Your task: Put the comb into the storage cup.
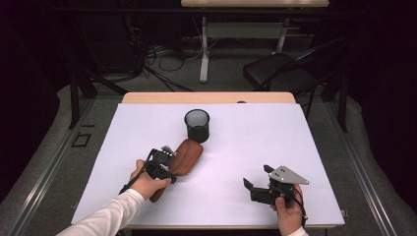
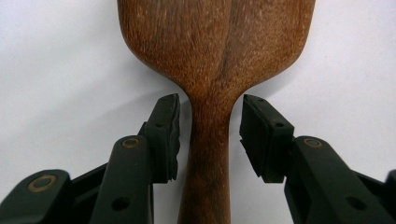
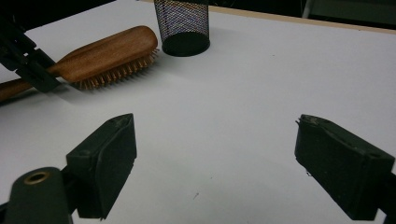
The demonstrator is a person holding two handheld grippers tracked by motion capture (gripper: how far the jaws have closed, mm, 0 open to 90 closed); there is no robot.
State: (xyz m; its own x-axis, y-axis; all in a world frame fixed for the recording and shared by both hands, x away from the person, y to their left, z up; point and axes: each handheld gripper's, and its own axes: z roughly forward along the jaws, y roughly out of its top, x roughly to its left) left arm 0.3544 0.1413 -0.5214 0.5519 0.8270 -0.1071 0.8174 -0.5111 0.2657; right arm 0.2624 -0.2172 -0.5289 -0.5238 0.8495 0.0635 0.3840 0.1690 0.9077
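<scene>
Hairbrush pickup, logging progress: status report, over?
Left gripper astride hairbrush handle, pads not yet touching. Right gripper open, empty. Mesh cup just beyond brush head.

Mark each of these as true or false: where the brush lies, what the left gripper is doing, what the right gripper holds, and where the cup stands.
1. The wooden hairbrush lies bristles down on the white table cover. True.
2. The left gripper has its jaws on either side of the brush handle, pads not yet pressing. True.
3. The right gripper holds the black mesh cup. False: its jaws stand open over bare cover, with nothing between them.
4. The mesh cup lies tipped on its side. False: it stands upright, just beyond the brush head.
</scene>
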